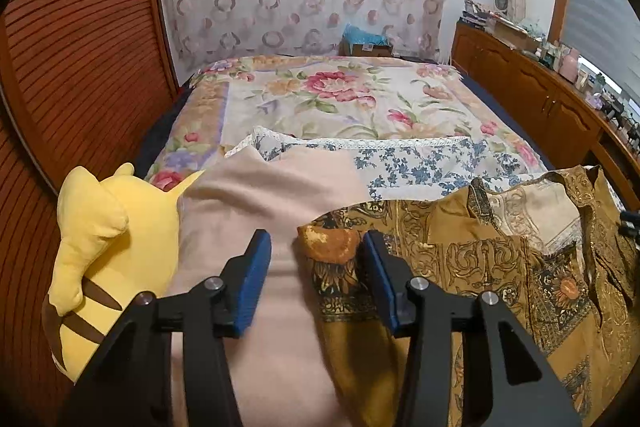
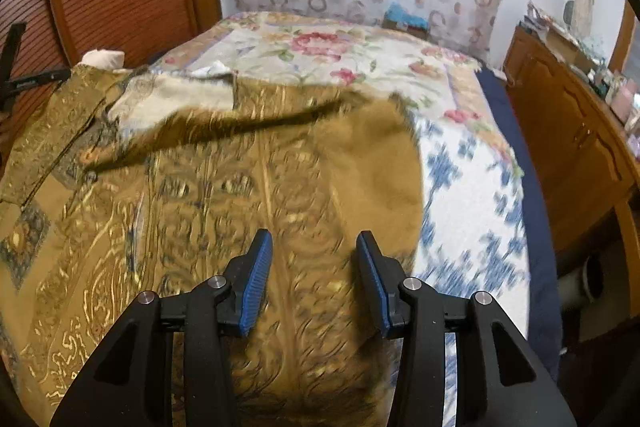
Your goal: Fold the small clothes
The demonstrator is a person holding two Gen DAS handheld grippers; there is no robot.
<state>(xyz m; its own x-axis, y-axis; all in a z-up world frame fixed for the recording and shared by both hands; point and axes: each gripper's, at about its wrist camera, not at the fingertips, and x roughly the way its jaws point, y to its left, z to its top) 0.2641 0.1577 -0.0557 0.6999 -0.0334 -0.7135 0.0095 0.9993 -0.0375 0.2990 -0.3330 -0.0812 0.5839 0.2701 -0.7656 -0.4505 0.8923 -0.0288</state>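
Blue-padded left gripper (image 1: 316, 247), jaws apart, straddles a bunched corner of the mustard-gold patterned garment (image 1: 480, 267) spread on the floral-quilted bed (image 1: 320, 95). Right gripper (image 2: 314, 247) hovers with jaws apart above the same cloth. A yellow plush toy (image 1: 104, 247) sits left.

Floral-covered bed (image 1: 320, 95) bearing ochre patterned garment (image 1: 500, 267), beige cloth (image 1: 256, 195), yellow plush (image 1: 108, 239).
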